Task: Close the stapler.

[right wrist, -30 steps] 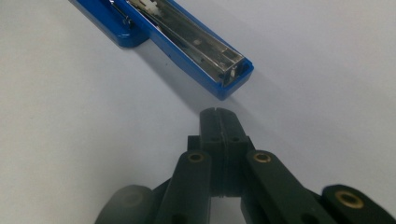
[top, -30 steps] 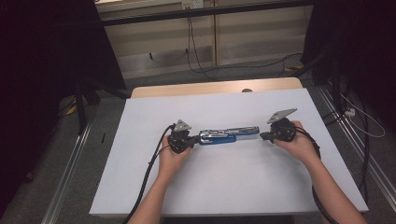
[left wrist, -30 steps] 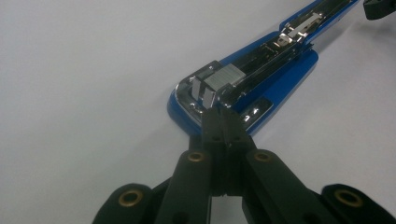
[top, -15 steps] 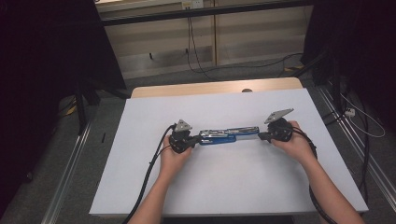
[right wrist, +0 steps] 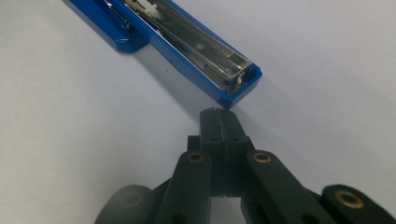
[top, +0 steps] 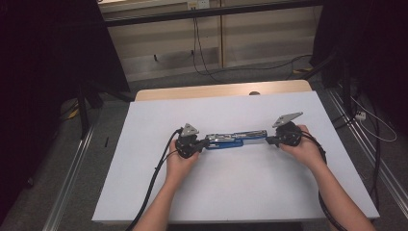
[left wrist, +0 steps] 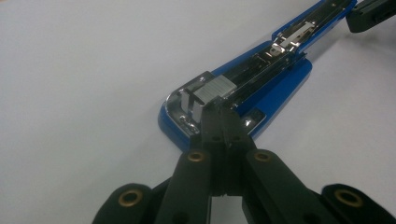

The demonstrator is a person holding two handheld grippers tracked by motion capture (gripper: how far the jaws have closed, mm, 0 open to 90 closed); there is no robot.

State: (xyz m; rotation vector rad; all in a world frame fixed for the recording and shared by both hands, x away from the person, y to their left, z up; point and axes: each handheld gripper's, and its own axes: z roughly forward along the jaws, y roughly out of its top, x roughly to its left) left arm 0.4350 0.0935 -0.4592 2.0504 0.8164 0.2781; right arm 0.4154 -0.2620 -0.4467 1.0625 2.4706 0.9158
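We see a blue stapler [top: 235, 140] lying opened out flat along the middle of the white table [top: 231, 192], between the two grippers. Our left gripper [left wrist: 219, 109], jaws pressed together, touches the stapler's metal end, and the right gripper [right wrist: 219, 114], jaws likewise closed and empty, sits just beside the blue tip.

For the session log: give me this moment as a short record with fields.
surface: white table
object: blue stapler, opened out flat, metal channel facing up
left gripper: jaws closed, tips at the stapler's wide end by the metal head
right gripper: jaws closed, tips just short of the stapler's narrow blue end
hands: one on each gripper, at opposite ends of the stapler
grip on stapler: none visible
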